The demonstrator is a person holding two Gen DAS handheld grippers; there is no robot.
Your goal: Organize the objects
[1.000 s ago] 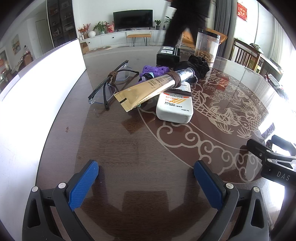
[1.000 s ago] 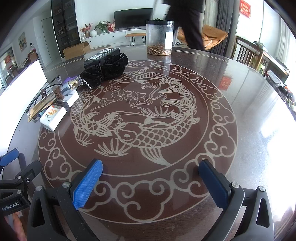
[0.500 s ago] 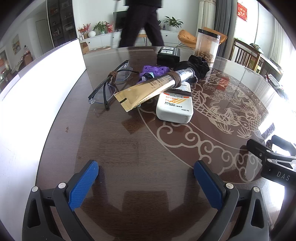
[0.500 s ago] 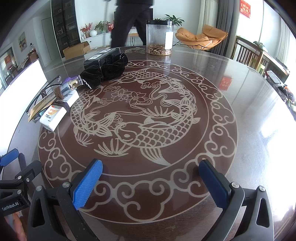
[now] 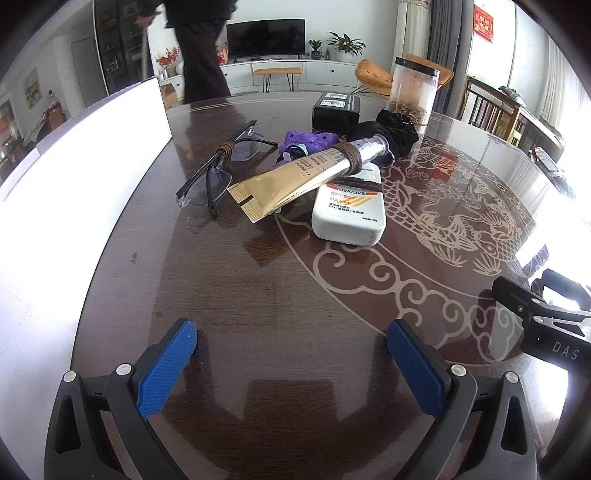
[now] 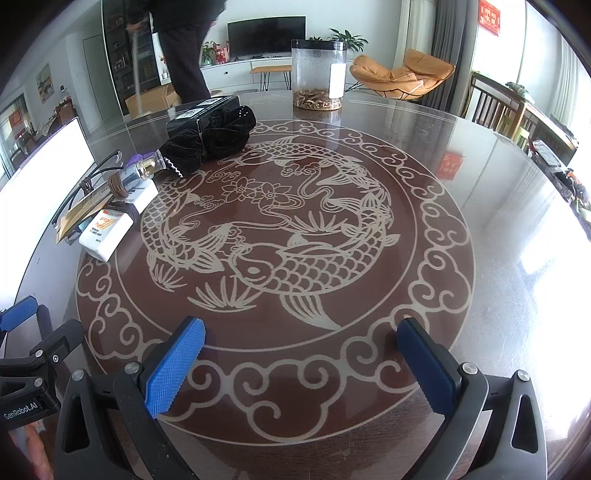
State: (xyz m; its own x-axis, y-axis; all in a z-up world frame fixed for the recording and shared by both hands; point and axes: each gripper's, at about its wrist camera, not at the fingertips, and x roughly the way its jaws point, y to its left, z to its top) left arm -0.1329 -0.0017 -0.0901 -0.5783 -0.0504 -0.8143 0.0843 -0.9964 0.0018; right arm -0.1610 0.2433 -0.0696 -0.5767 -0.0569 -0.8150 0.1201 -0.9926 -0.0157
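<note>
Glasses [image 5: 218, 168] show whole only to your left tool [image 5: 291, 341]; your right tool [image 6: 301, 341] barely catches them. Gold tube [image 5: 295, 177] lies slantwise on the tabletop [image 5: 258, 295], cap away. Both tools gape empty.

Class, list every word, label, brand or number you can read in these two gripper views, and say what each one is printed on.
"UVA/UVB" and "SPF50": white sunscreen bottle; its smaller print is too small to read.
"DAS": body of the right gripper, seen from the left wrist view.
"GenRobot.AI": body of the left gripper, seen from the right wrist view.
Gold tube: small print, unreadable.
Black box: label blurred.
Red wall hanging: unreadable.
</note>
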